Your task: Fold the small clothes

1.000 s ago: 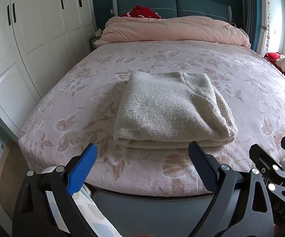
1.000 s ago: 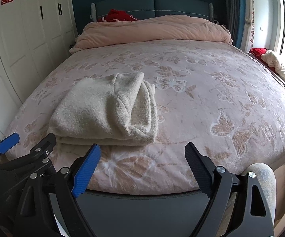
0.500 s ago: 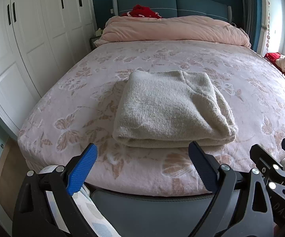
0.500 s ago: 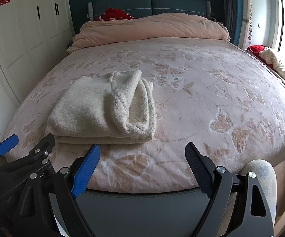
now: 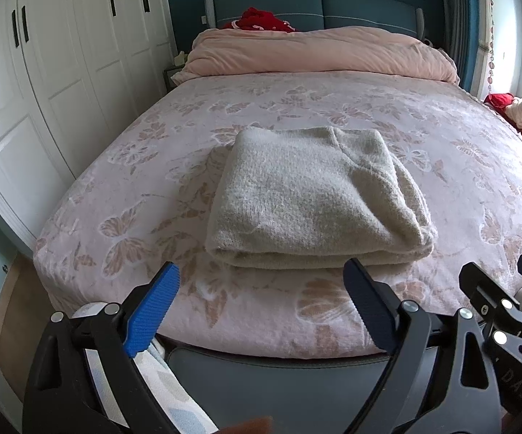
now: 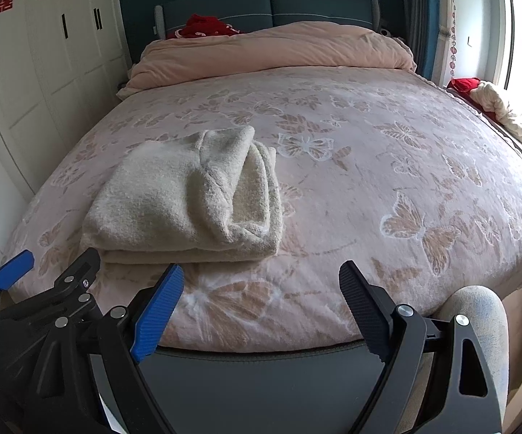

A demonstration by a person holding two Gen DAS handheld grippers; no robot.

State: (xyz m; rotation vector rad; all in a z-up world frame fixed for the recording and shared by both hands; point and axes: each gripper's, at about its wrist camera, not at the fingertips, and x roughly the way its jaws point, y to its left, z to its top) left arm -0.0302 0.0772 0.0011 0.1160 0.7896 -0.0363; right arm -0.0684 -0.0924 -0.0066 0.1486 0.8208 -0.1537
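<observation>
Sweater [image 5: 315,195], cream knit, lies folded into a thick rectangular bundle on the bed [image 5: 459,188], close to the foot edge and towards the left side of it as seen from the foot; in the right wrist view the same bundle [image 6: 174,202] shows its stacked layers along the near side and a rolled, open fold at its right end. Bedspread is pink with a butterfly pattern and is bare around the garment. Left gripper [image 5: 264,296] is held off the foot edge of the bed, angled downward, jaws standing wide apart with nothing between them; its blue pad and its dark pad sit either side of the bundle's near edge in the view, clear of the fabric, no contact. Right gripper [image 6: 261,300] is likewise held off the foot edge, to the right of the bundle, jaws wide apart and empty, pointing at bare bedspread. Each gripper shows at the edge of the other's view, so the two are side by side. Folded pink duvet [image 5: 315,54] lies across the head of the bed, against the blue headboard [image 5: 318,3], with a red item [image 5: 261,21] on top behind it. White wardrobe [image 5: 62,79] with red paper cut-outs on its doors runs along the left side of the bed. Heap of red and cream cloth [image 6: 492,105] lies by the window off the right edge of the bed
</observation>
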